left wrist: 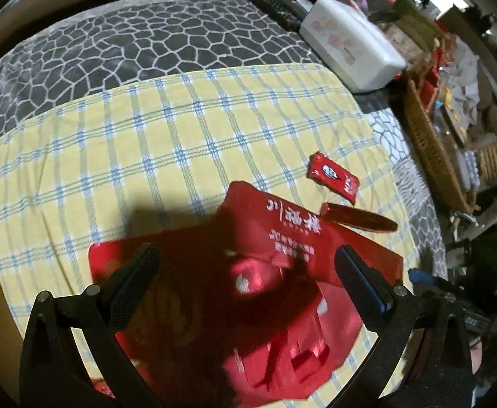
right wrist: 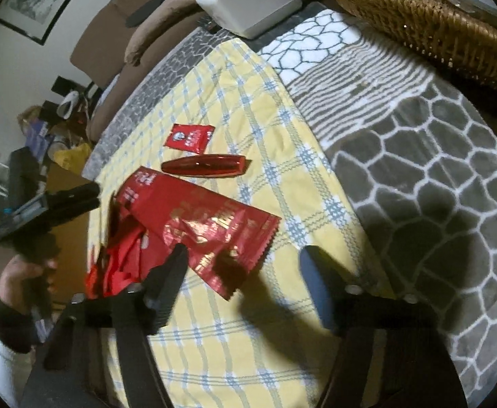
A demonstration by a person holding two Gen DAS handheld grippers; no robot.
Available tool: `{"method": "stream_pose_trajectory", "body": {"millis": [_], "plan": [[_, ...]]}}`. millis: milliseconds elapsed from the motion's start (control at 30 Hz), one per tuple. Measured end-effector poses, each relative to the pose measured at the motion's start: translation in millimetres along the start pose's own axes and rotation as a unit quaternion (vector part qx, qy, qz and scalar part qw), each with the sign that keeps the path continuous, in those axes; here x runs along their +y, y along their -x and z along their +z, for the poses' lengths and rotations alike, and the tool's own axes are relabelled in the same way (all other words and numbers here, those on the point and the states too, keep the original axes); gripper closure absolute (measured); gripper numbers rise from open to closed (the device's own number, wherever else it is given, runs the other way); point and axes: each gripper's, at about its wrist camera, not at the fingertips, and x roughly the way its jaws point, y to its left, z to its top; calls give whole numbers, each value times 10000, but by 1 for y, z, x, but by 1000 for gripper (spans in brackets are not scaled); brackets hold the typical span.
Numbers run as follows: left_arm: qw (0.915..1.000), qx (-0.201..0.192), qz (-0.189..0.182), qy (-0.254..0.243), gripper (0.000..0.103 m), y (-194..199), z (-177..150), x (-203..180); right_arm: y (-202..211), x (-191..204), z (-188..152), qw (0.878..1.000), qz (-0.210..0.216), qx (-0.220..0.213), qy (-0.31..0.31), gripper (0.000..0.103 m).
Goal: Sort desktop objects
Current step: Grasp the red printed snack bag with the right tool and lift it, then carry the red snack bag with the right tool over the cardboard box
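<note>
Your left gripper hangs with its jaws spread wide over the heap of red packaging, pinching nothing; your right gripper is likewise spread and empty, above the yellow checked cloth just beside the nearest corner of the foil bag. Closest to you lie the big red pieces: one flat red envelope at the left, one shiny red foil bag with gold print, and one folded red card with white characters lying partly on top of them; how many crumpled pieces sit beneath is hard to tell, since they overlap and your left gripper's shadow covers them. Just beyond them rests one glossy red tapered tube, touching nothing, and a little farther on, one small red sachet with a face printed on it. All of these sit on the cloth, which covers part of a grey tablecloth with a white stone pattern. Farther back, near the table's far edge, stands one white tissue box, and to its right one wicker basket filled with mixed clutter. Your own left hand shows in the right camera, gripping the tool off the table's left side.
</note>
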Motion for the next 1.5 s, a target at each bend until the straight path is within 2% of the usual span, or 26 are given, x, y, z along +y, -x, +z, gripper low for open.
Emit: {"method": "stream_pose_trajectory", "body": {"millis": [300,533,600,633,667,733,833,933,1233,1500], "plan": [[9993,291,134,-194,5,-26,10,-8,-11,4,0,9994,205,218,-153,39],[9968,528,122,-590,36,-37,11,-24,-16,7,1,9995,167,251,-119,40],[9958,617,111,-665,39,-41,9,-29,-18,9,2,9996,125,259,-71,41],[9959,617,79,-663,40,-41,9,-30,-18,10,3,9996,101,250,-53,45],[9962,603,14,-634,47,-41,8,-30,-18,11,4,9997,65,238,-39,53],[9973,522,-46,-505,51,-38,8,-27,-20,12,5,9997,-14,236,-10,65],[9979,442,-100,-458,61,-33,9,-24,-20,11,5,9997,-74,216,27,74],[9984,324,-228,-393,65,-23,7,-19,-14,14,3,9999,-41,147,63,76],[9988,1,-397,-286,65,30,-10,-9,15,51,4,9992,41,-41,388,76],[9980,-470,-365,-196,66,110,-17,16,34,131,11,9939,-67,-135,1095,76]]}}
